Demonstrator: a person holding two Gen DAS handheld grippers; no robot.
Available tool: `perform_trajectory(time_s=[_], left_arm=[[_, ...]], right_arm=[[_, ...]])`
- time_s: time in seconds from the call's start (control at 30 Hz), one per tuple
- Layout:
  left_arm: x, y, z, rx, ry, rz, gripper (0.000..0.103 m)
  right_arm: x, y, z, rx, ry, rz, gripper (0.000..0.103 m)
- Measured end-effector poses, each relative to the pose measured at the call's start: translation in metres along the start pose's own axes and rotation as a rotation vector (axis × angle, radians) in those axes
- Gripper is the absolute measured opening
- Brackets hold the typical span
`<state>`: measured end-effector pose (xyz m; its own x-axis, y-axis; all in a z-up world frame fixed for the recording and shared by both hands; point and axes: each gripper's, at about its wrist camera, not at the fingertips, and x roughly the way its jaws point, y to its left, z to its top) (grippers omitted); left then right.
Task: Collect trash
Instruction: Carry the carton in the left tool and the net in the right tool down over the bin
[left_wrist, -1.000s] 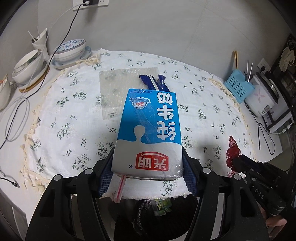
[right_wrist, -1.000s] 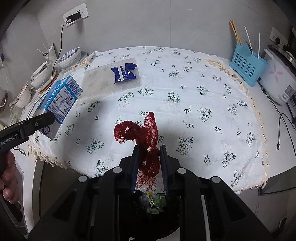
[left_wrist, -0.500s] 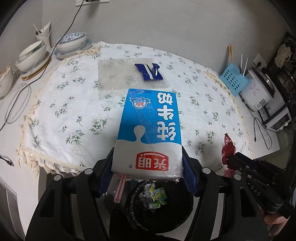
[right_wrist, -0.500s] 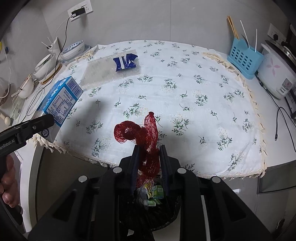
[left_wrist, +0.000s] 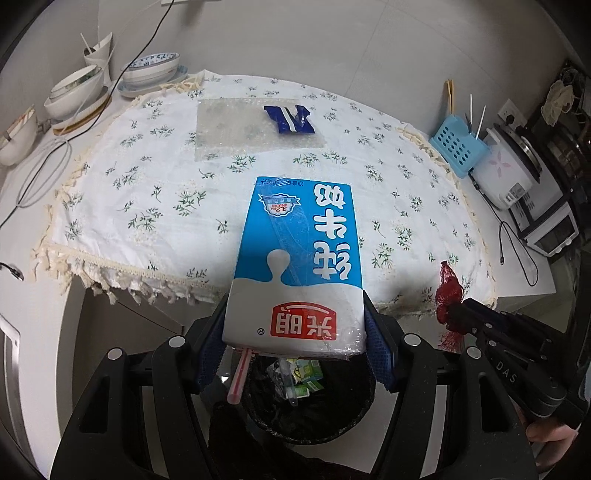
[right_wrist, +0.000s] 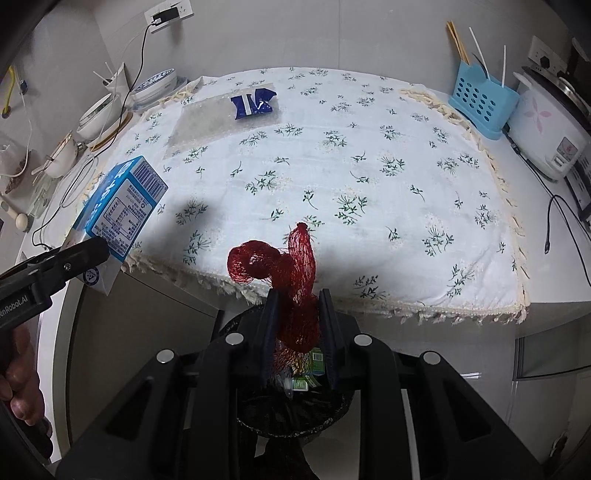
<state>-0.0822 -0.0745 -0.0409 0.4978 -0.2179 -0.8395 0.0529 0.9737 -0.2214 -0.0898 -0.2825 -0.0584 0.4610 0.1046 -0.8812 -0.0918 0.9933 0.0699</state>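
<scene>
Holding two pieces of trash over the bin

My left gripper (left_wrist: 295, 332) clamps a blue-and-white milk carton (left_wrist: 299, 266) by its white end; long axis runs away from the fingers toward the tablecloth (left_wrist: 147, 192), pink straw (left_wrist: 238, 380) hanging down. Right gripper (right_wrist: 298, 325) pinches a bunched red mesh net (right_wrist: 291, 273), curling upward. Both hang above the black trash bin (left_wrist: 314, 421). Only the right view shows the carton's barcode side.

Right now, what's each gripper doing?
Left gripper: closed on the milk carton.
Right gripper: closed on the red mesh bag.
</scene>
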Motion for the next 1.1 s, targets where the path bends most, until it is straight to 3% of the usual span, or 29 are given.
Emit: perform_trajectory(time_s=[0.5,1.1], left_arm=[[-0.001,-0.010,-0.066,0.000,0.037,0.025,0.063],[0.062,-0.006,-0.117,0.008,0.139,0.066,0.063]], right_arm=[[0.005,-0.013,-0.058,-0.007,0.052,0.006,0.021],[0.060,-0.015,-0.106,-0.017,0.138,0.003,0.021]])
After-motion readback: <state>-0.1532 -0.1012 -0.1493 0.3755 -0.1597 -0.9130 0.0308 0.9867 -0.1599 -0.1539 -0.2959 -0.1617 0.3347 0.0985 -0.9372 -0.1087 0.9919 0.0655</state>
